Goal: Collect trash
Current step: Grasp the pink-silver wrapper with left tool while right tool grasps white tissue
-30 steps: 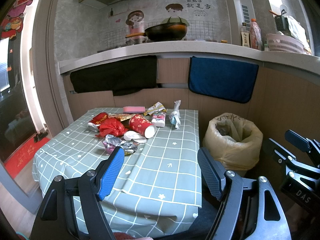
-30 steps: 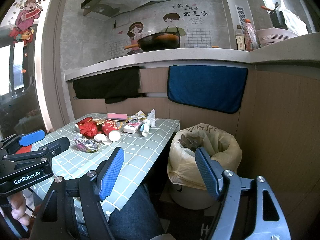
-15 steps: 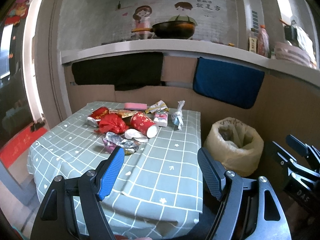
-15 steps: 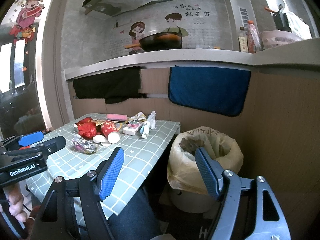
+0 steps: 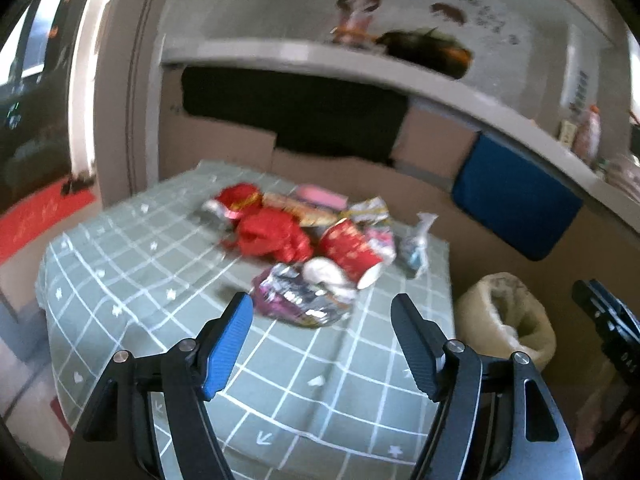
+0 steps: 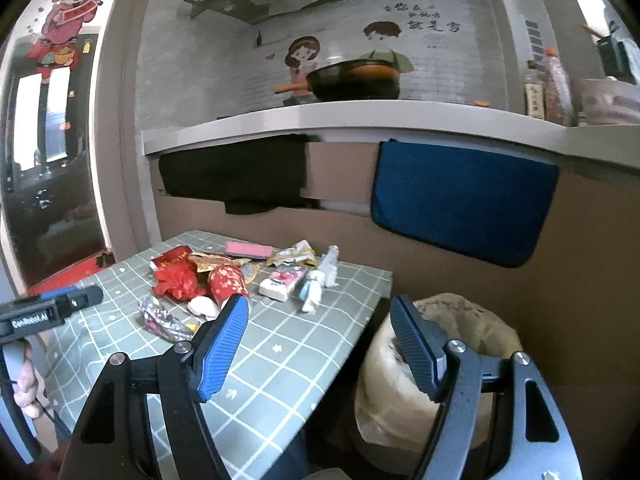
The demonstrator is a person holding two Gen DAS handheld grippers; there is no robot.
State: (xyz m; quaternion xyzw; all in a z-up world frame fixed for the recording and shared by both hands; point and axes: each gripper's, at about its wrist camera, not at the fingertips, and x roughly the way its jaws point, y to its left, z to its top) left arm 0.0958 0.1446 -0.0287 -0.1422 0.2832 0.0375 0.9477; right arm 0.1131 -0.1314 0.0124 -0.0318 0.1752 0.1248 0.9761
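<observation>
The approach step is judged to be in hand: nothing is held yet, and the left gripper [image 5: 322, 312] is aimed at the heap of trash on the table [image 5: 120, 264], its jaws spread wide and empty. The right gripper [image 6: 320, 316] is likewise held wide apart and empty, poised between the table edge and the bin [image 6: 460, 320].

All the trash is gathered toward the far middle of the checked cloth. Nearest the left gripper lies a foil wrapper [image 5: 298, 300], just beyond the fingertips. For the next move, the jaws would need to be brought down around that wrapper and closed on a crumpled fold; being thin and crinkled, it is likely to slip unless pinched low. Then a carry rightward to the bin, which stands on the floor just beside the table's right edge, would be called for.

Counted from the right wrist view: one foil wrapper, one red cup [image 6: 228, 284] lying on its side, one red crumpled bag [image 6: 176, 282], one red packet [image 6: 170, 258], one pink block [image 6: 248, 250], one white pack [image 6: 280, 284], one twisted clear wrapper [image 6: 320, 280], one yellow-silver wrapper [image 6: 296, 254], and one white scrap [image 6: 204, 306]. One lined bin is seen, already partly filled. The left view is blurred, so smaller scraps cannot be counted.
</observation>
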